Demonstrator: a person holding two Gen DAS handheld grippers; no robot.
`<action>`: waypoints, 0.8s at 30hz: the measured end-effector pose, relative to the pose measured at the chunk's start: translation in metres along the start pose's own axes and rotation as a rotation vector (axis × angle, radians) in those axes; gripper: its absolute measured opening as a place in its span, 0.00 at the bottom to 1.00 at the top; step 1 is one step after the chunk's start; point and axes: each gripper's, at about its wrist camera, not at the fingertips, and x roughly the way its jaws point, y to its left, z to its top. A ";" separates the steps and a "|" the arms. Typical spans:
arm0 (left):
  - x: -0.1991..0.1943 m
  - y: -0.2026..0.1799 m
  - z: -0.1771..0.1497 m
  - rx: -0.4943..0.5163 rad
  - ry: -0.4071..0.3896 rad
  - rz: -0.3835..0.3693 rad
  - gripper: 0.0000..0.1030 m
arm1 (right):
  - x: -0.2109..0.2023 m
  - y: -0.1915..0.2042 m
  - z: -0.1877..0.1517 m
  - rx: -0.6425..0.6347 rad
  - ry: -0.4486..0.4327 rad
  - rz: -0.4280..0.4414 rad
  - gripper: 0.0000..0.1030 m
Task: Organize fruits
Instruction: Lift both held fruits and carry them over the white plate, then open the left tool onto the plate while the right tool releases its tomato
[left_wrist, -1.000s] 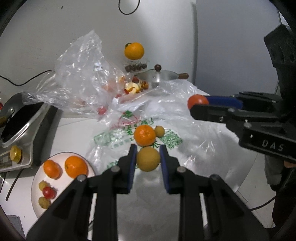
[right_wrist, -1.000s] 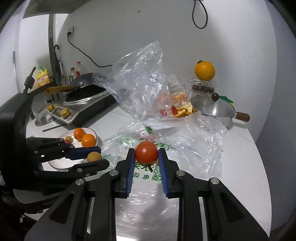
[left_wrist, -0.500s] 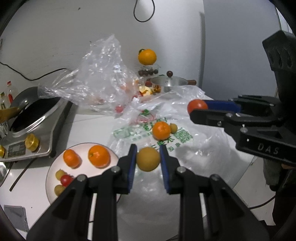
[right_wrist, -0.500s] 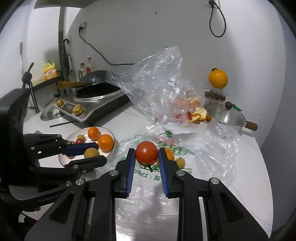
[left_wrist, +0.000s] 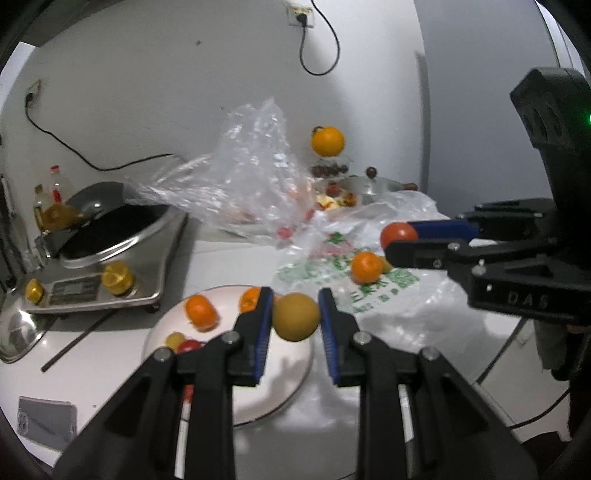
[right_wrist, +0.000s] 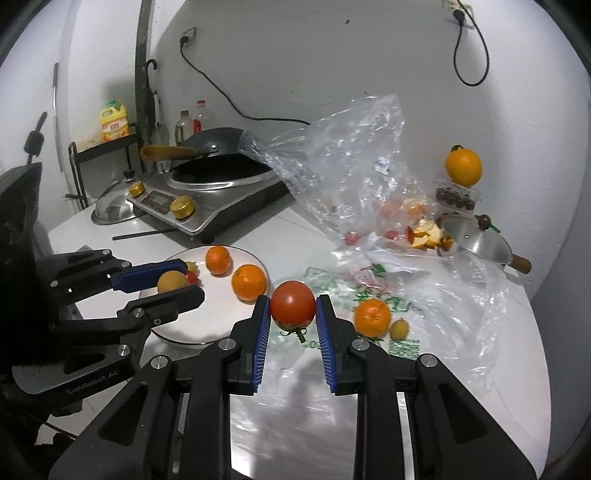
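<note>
Left wrist view shows the left hand-held gripper clamped on a round yellow-brown fruit, held above the near edge of the round white plate that already carries two small oranges, a little yellow fruit and a small red one. Right wrist view shows the right hand-held gripper squeezing a red tomato, stem downward, hanging over the printed clear plastic bag just beside that plate, on the white tabletop. A loose orange and a tiny yellow fruit lie on the bag. To set the yellow-brown fruit down well, I would lower it onto the bare near half of the plate, away from the rim, before loosening the blue pads, since a round fruit released high may roll off. Keep the tomato clear until the left side withdraws, then bring it to the open patch beside the oranges.
</note>
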 end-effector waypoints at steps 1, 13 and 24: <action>0.000 0.003 -0.002 -0.006 0.002 0.000 0.25 | 0.001 0.002 0.000 -0.001 -0.005 0.003 0.26; -0.002 0.044 -0.032 -0.090 0.017 0.030 0.25 | 0.031 0.048 0.004 -0.070 0.035 0.044 0.26; 0.006 0.058 -0.051 -0.101 0.049 0.021 0.25 | 0.060 0.072 0.000 -0.103 0.092 0.073 0.26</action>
